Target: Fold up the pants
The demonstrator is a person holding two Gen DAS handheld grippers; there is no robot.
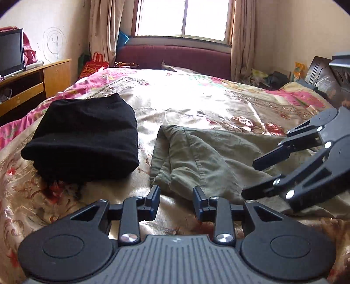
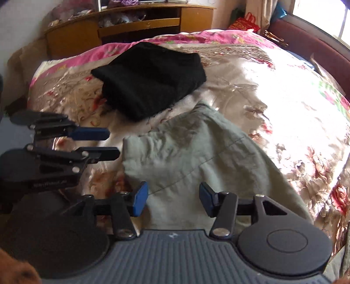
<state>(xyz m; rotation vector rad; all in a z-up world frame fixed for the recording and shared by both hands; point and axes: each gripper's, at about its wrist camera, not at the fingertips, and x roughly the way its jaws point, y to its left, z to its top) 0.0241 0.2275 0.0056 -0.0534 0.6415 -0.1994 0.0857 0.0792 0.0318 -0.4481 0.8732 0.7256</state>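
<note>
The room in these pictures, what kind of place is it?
Most likely a bedroom in a home. A bed with a flowered cover fills the middle, a curtained window stands behind it, and a wooden cabinet with a screen is beside it.

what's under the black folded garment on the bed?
The black folded garment lies directly on the floral bedspread, apart from the olive pants. Bedspread shows all round its edges; whatever sits beneath its middle is covered and cannot be seen.
</note>
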